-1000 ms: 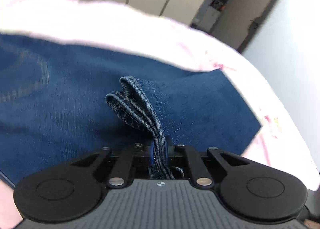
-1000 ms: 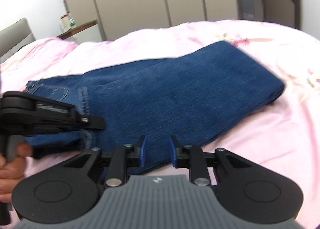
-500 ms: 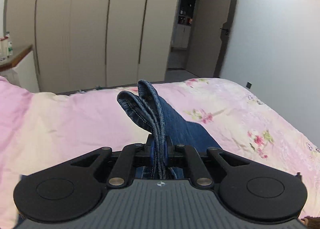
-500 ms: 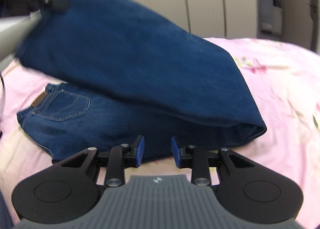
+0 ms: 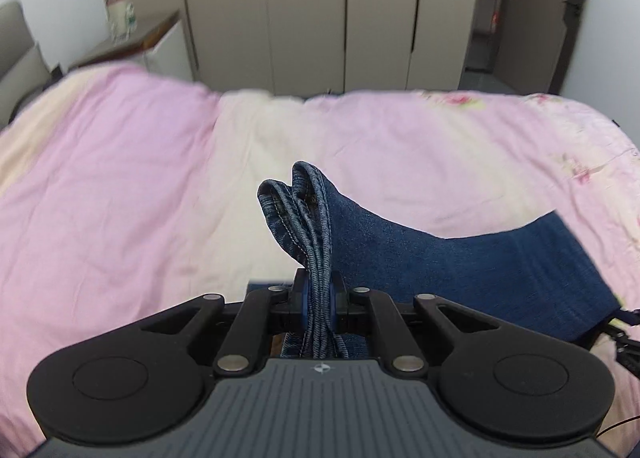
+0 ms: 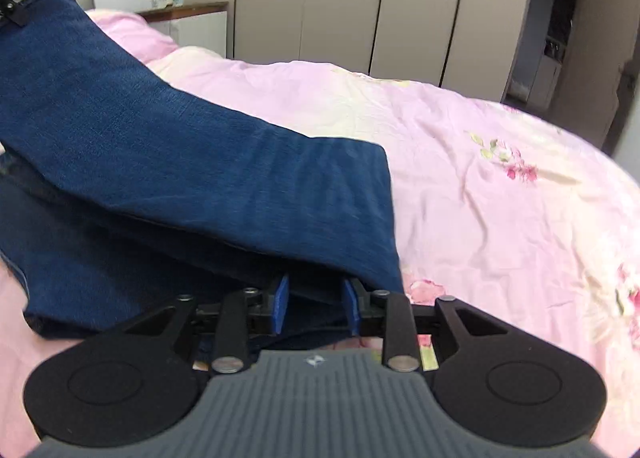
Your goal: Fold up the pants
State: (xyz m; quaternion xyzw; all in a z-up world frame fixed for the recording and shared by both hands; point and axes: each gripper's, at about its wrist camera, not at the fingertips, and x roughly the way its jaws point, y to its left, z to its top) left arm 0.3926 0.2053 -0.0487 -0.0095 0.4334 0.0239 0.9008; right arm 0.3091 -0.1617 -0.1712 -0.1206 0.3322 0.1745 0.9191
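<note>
Left gripper (image 5: 319,308) is seen clamped on the bunched hems of the jeans (image 5: 460,258), which are lifted above the pink bed (image 5: 140,177). Right gripper (image 6: 315,304), seen next, is narrowly parted and empty under the raised denim fold (image 6: 200,161).

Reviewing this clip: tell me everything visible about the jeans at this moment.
The jeans are dark blue denim lying partly on a pink bedspread. The left gripper is shut on their bunched, stitched hem ends, lifting the leg section so it slopes over the layer beneath. The fold edge sits at the right gripper, whose blue pads stand apart, not pressing the cloth.
</note>
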